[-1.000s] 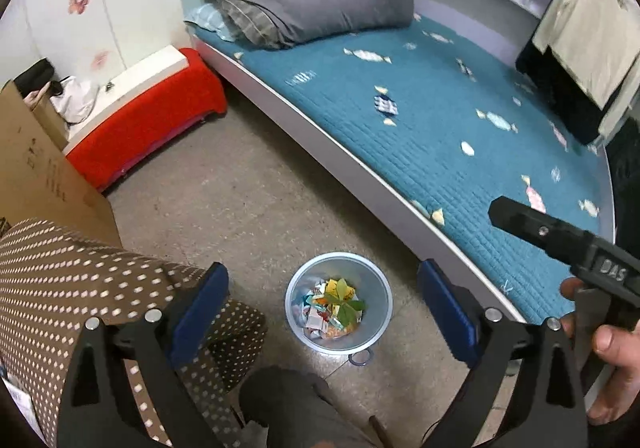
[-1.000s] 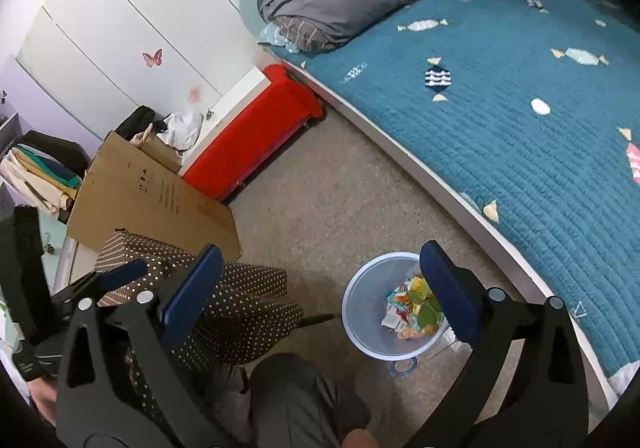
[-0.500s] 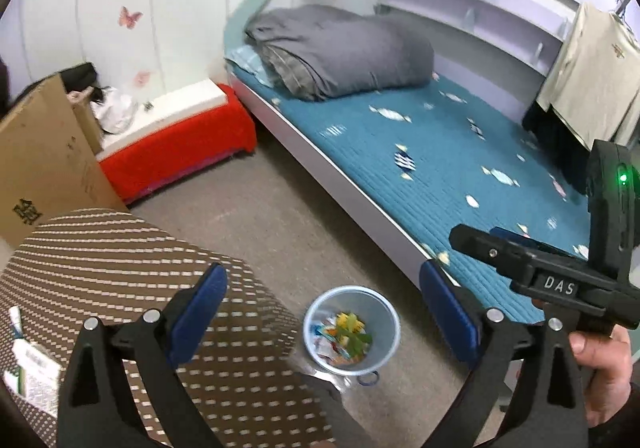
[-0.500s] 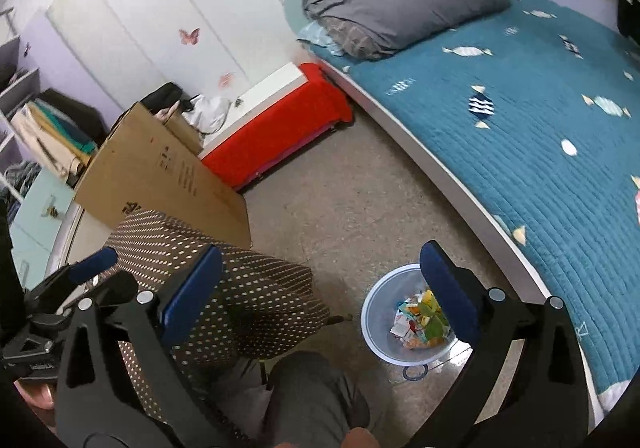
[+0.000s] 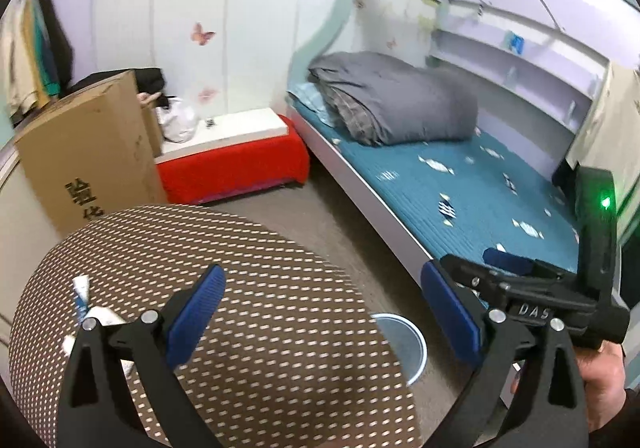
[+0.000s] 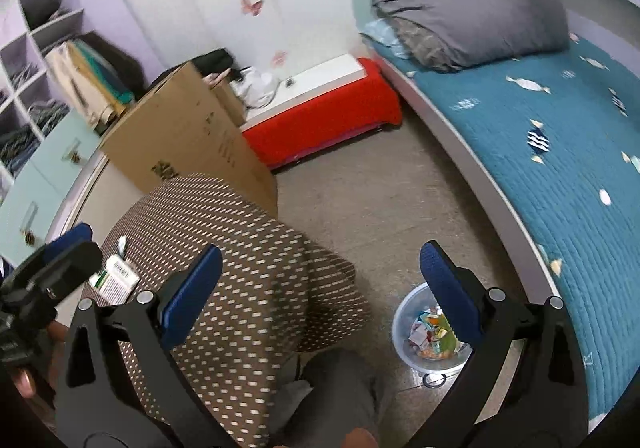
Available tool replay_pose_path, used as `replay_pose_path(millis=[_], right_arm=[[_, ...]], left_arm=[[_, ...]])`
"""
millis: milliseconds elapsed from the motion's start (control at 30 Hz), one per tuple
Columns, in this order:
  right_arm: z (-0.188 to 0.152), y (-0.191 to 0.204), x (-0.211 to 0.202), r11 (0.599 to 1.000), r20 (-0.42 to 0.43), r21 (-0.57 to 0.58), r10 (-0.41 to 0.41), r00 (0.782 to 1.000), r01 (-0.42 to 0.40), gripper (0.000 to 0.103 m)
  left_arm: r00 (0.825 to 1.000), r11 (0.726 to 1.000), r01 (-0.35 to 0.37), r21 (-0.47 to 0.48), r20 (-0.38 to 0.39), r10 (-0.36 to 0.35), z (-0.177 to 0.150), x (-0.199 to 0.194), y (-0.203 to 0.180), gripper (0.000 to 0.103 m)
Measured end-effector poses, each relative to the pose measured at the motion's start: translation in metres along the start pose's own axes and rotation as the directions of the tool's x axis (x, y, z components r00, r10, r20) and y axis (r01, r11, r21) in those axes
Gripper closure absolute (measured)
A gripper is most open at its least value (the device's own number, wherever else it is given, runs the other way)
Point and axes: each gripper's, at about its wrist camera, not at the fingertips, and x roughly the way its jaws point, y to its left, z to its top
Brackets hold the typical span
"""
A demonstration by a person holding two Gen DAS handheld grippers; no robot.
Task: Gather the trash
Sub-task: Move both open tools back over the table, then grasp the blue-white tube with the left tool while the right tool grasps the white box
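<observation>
We see a brown tablecloth (image 5: 248,288) with a pattern of small white dots. The bed cover (image 6: 560,176) is teal, with little white and dark blue fish shapes on it. The folded duvet (image 5: 400,104) is grey. The low bench (image 6: 328,112) has a red cover and a white top. The cardboard box (image 5: 84,152) is tan with black printed characters. The wall (image 5: 208,8) is white with pink butterfly stickers. The bin (image 6: 428,328) is pale blue, with colourful scraps inside. Both grippers have blue pads (image 5: 196,312) on black frames.
</observation>
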Motion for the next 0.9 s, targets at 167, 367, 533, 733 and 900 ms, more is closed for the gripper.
replay_pose_path(millis=[167, 367, 533, 733, 900], right_arm=[[-0.005, 0.043, 0.018, 0.995, -0.043, -0.096, 0.032, 0.999, -0.036, 0.006], [-0.015, 0.095, 0.037, 0.970, -0.098, -0.222, 0.076, 0.992, -0.097, 0.006], [-0.027, 0.138, 0.052, 0.933, -0.139, -0.329, 0.106, 0.985, -0.147, 0.006], [-0.044, 0.187, 0.067, 0.874, -0.189, -0.441, 0.130, 0.973, -0.202, 0.006], [-0.057, 0.221, 0.083, 0.833, -0.235, -0.497, 0.141, 0.962, -0.244, 0.006]], left_arm=[[0.998, 0.997, -0.060, -0.056, 0.017, 0.061, -0.009, -0.019, 0.034, 0.007], [0.990, 0.983, -0.131, -0.131, 0.040, 0.137, -0.025, -0.044, 0.074, 0.007], [0.977, 0.961, -0.198, -0.194, 0.042, 0.210, -0.043, -0.062, 0.109, 0.007], [0.958, 0.924, -0.265, -0.276, 0.035, 0.285, -0.069, -0.084, 0.154, 0.007], [0.945, 0.892, -0.306, -0.331, 0.006, 0.326, -0.089, -0.091, 0.185, 0.007]])
